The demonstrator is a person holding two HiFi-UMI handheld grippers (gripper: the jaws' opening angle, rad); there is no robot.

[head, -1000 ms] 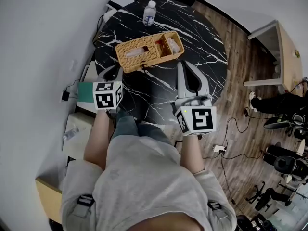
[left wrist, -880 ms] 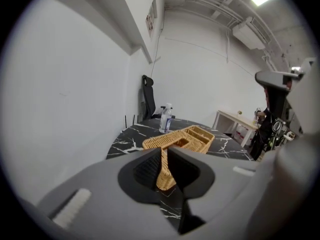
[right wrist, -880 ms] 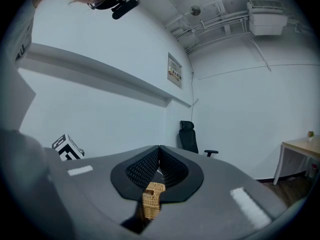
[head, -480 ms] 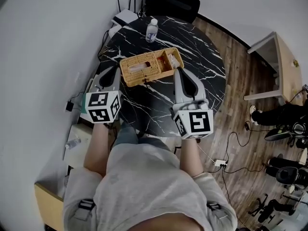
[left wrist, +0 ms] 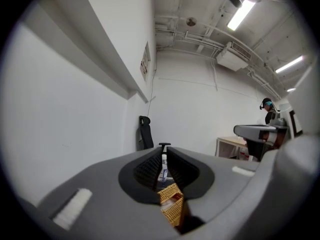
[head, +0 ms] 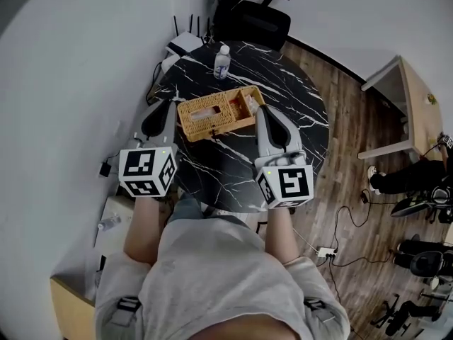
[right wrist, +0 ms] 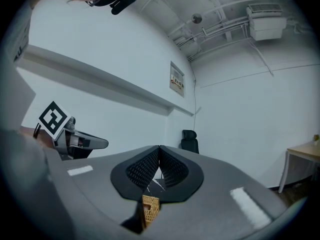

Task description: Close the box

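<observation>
Left gripper has just narrowed its jaws to an empty slit, right gripper has them pressed together, and both hover either side of the wicker box.

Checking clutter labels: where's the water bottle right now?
Head view: the water bottle stands on the far side of the black marble table, beyond the wicker box, near the office chair.
</observation>
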